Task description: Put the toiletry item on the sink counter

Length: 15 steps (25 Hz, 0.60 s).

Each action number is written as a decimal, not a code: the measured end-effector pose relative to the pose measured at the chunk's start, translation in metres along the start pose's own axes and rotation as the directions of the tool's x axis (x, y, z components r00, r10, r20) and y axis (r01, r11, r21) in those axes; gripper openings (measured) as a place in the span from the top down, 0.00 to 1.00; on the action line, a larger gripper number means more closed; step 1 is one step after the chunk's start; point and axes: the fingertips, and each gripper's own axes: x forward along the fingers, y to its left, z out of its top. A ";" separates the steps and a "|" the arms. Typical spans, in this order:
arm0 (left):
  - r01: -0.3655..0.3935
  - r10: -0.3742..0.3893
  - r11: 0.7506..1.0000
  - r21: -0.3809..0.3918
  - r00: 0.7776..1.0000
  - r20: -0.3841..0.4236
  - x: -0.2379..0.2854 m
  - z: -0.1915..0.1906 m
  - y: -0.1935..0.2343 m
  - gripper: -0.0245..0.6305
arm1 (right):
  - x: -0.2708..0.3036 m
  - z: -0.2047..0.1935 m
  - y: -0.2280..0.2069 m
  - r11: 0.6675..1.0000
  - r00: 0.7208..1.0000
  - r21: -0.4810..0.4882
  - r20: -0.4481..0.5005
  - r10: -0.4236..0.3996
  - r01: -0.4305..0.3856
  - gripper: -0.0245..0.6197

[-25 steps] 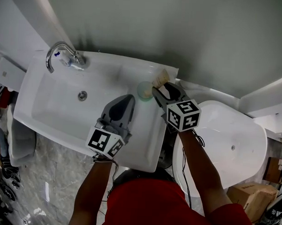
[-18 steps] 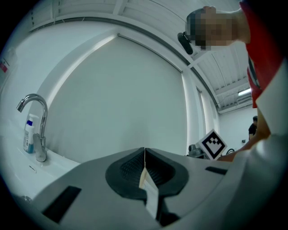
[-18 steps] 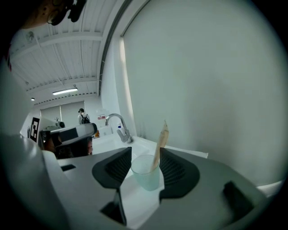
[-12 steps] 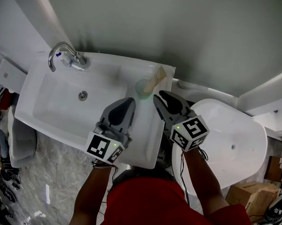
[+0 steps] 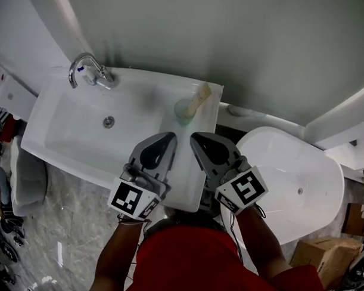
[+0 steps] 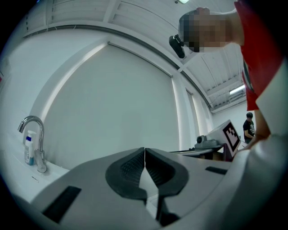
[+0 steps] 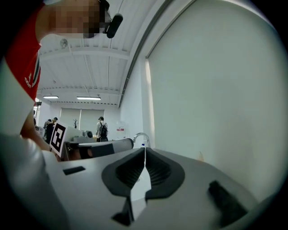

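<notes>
the right claw [image 5: 195,139] is closed, its pads pressed together with nothing between them. the left claw [image 5: 168,139] is closed and empty too. both hang side by side over the tabletop [image 5: 182,166], tips pointing toward the cup [image 5: 184,111] and stopping short of it. the left tip is below-left of the cup in the head view and the right tip below-right; neither touches it.

the pale green cup stands upright on the tabletop. the beige tube [image 5: 201,96] stands in the cup, leaning out over its far right rim. left of the cup lies the sink [image 5: 69,126] bowl with its drain. the faucet [image 5: 84,66] is well left of the cup at the back edge, with a small bottle [image 6: 29,148] just beside it. right of the cup, past the tabletop's edge, is a white toilet [image 5: 288,181].
</notes>
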 end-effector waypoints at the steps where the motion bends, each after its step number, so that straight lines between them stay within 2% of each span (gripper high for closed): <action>1: 0.006 -0.006 1.000 0.004 1.000 -0.001 -0.002 0.000 -0.005 0.93 | -0.003 0.004 0.005 1.000 1.000 0.002 0.014 0.002 -0.002 0.91; 7: 0.010 -0.010 1.000 -0.001 1.000 0.016 -0.013 0.004 -0.024 0.93 | -0.020 0.017 0.019 1.000 0.998 0.006 0.058 0.003 -0.004 0.92; 15: -0.006 0.006 1.000 -0.001 1.000 0.027 -0.023 0.010 -0.035 0.93 | -0.032 0.017 0.030 1.000 0.998 0.001 0.055 0.011 -0.011 0.92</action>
